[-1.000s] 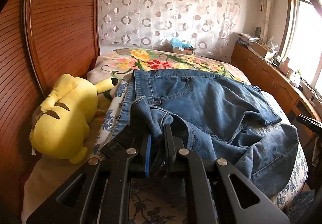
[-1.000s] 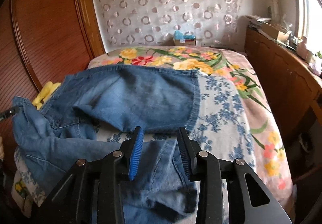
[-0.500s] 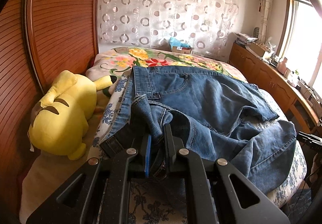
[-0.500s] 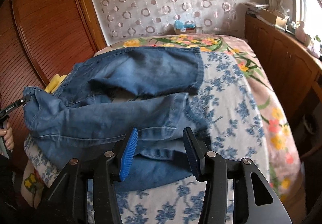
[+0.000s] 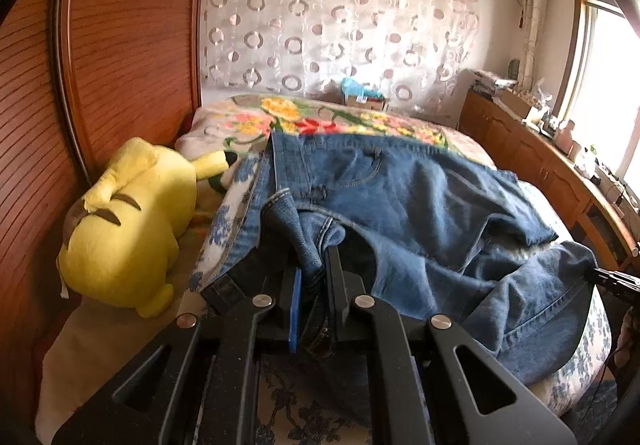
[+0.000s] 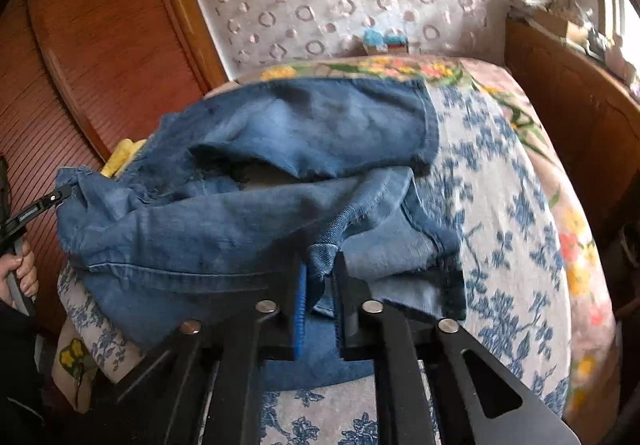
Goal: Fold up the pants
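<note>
Blue denim pants (image 5: 404, 213) lie crumpled across the bed, waistband toward the left side. My left gripper (image 5: 313, 265) is shut on a bunched fold of the waistband. In the right wrist view the pants (image 6: 248, 213) show both legs, the far leg lying flat and the near leg draped over the bed's front edge. My right gripper (image 6: 320, 269) is shut on the hem end of the near leg. The left gripper (image 6: 40, 205) shows at the far left there, holding the waist corner.
The bed has a floral cover (image 6: 504, 205). A yellow plush toy (image 5: 124, 225) lies by the wooden headboard (image 5: 120, 45) on the left. A wooden cabinet (image 5: 532, 161) runs along the right side under a window. A patterned curtain (image 5: 340, 17) hangs behind.
My right gripper was open over the near leg; it has closed on the leg's hem. The left gripper stays shut on the waistband and has drawn back slightly.
</note>
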The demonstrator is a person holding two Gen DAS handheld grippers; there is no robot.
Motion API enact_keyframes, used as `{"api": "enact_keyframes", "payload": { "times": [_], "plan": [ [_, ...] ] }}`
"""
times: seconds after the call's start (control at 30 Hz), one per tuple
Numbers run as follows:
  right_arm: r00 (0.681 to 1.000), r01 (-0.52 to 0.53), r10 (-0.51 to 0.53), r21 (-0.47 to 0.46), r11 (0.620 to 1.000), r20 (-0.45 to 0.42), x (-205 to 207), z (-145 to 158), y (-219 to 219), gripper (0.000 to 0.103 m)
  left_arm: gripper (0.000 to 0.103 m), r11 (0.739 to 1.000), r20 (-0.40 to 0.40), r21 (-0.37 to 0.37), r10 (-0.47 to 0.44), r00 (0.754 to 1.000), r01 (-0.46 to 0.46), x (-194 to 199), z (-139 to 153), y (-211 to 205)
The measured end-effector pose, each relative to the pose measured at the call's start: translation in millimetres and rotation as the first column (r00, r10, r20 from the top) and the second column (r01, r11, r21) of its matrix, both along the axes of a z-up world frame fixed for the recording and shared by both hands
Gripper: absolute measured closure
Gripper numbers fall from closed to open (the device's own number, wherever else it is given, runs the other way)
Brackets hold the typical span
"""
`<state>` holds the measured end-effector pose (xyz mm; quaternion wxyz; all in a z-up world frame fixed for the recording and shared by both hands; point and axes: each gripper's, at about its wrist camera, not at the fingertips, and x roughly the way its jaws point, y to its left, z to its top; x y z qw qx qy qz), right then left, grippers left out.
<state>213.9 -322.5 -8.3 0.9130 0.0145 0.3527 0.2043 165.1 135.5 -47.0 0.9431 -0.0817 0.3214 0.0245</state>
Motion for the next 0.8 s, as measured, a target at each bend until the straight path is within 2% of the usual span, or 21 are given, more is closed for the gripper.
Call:
{"api": "enact_keyframes", "payload": {
  "times": [0.23,0.43,0.63,0.8],
  "plan": [
    [0.984,0.026,-0.026,0.004,1.000,0.173,-14.6,53.7,-15.1,0.095,0.093,1.000,0.115,-0.007,-0.005,0.993,0.006,6.7,47.4,2.7],
    [0.956,0.058,-0.056,0.002,0.998,0.289,-12.6,93.9,-27.9,0.095,0.093,1.000,0.164,-0.003,-0.011,0.986,0.012,33.8,76.9,4.3],
    [0.936,0.081,-0.065,-0.033,0.996,0.345,6.2,104.9,-23.8,0.095,0.093,1.000,0.166,-0.014,-0.019,0.986,0.022,76.2,85.3,4.8],
    [0.931,0.101,-0.076,-0.050,0.994,0.358,27.3,95.4,-7.3,0.095,0.093,1.000,0.146,-0.002,-0.026,0.989,0.027,114.5,81.9,0.5]
  ]
}}
